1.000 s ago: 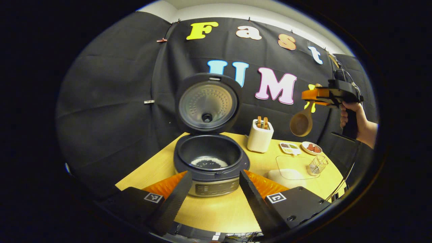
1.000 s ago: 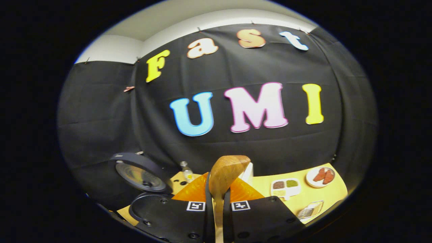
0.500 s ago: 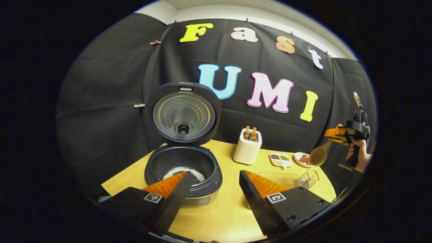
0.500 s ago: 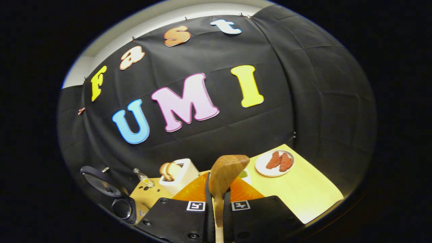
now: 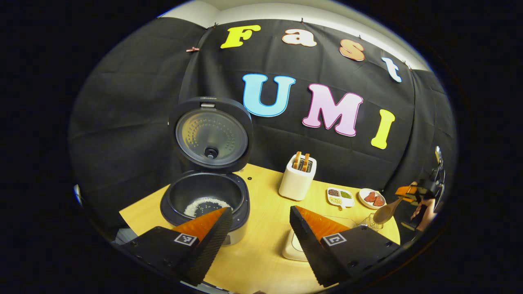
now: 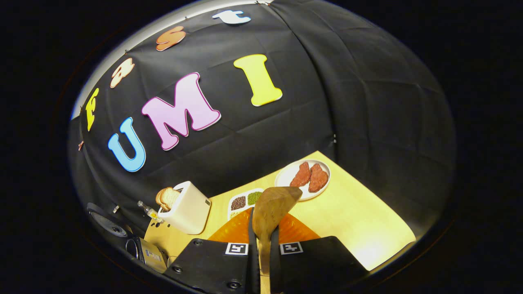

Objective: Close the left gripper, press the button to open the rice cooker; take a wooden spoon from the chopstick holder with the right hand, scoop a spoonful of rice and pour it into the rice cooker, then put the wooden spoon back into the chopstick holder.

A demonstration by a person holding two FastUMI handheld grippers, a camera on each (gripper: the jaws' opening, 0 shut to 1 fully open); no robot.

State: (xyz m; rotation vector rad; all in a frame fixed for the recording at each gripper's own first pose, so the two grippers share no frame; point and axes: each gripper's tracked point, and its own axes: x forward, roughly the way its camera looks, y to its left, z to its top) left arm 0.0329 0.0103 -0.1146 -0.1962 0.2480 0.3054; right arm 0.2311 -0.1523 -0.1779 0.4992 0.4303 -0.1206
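Right gripper view: right hand-held gripper (image 6: 261,245) clamped on the wooden spoon (image 6: 273,206) above the counter (image 6: 359,220) near its right edge, left hand-held gripper (image 5: 257,228) open before the opened rice cooker (image 5: 204,200); next, probably scooping rice.

Left gripper (image 5: 257,222): fingers spread wide apart, holding nothing, above the near part of the wooden table (image 5: 265,249).
Rice cooker (image 5: 204,200): lid raised upright; dark inner pot with a thin layer of white rice (image 5: 206,205) at the bottom.
White toaster (image 5: 297,181): two slices standing in its slots, right of the cooker.
Divided dish (image 5: 340,197) and small plate (image 5: 372,198): side by side, farther right.
Right gripper (image 5: 408,191): at the far right edge, in a hand (image 5: 423,210), clamping a wooden spoon (image 5: 386,212) whose bowl hangs over a small wire basket (image 5: 367,222).
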